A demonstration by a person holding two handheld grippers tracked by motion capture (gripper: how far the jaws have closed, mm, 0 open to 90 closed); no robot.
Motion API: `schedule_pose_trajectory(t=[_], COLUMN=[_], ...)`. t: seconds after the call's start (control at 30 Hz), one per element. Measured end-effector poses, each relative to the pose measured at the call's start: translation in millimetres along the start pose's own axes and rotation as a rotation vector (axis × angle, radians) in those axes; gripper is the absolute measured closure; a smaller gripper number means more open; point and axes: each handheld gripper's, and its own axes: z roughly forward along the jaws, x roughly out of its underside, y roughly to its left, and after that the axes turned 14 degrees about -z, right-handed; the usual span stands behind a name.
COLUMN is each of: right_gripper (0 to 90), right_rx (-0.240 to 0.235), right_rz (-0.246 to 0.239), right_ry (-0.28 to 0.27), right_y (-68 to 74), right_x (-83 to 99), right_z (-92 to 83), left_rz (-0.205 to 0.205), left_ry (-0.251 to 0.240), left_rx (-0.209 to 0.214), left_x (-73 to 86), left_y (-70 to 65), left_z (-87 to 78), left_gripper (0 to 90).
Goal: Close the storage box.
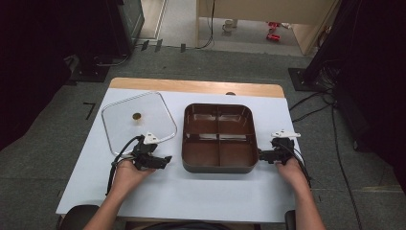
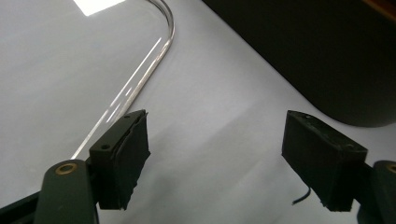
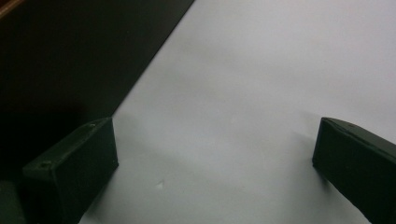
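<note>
Jaws of both tools stand apart with nothing between them: the left gripper (image 1: 165, 159) hovers over bare white tabletop (image 1: 191, 191) between the clear square glass lid with a metal rim and small brass knob (image 1: 138, 120) and the dark brown square four-compartment pot (image 1: 219, 137), while the right gripper (image 1: 261, 155) sits just beside the pot's right wall. Judging from this, the main risk is the lid: its thin rim lies flat, so a shallow pinch could slip off or skid the glass toward the table edge. Nudging the pot sideways is another hazard.
</note>
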Motion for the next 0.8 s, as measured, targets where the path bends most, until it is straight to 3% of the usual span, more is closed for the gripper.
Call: schedule_pose_trajectory(t=[0.1,0.3,0.5,0.8], right_gripper=[0.0,0.0,0.0,0.0], right_rx=[0.0,0.0,0.0,0.0], right_rz=[-0.002,-0.002,-0.002,-0.002], right_ry=[0.001,0.001,0.0,0.001], right_y=[0.0,0.0,0.0,0.0], right_x=[0.1,0.1,0.1,0.1], right_z=[-0.1,-0.1,-0.1,-0.1], left_rz=[-0.013,-0.008,0.007,-0.008], left_ry=[-0.016,-0.022,-0.028,-0.033], left_rx=[0.037,0.069,0.053,0.034], left_x=[-3.7,-9.9,-17.1,-27.5], left_y=[0.9,5.0,8.3,20.4], left_z=[-4.7,-9.8,-13.4,-13.3], left_gripper=[24.5,24.5,24.9,24.9])
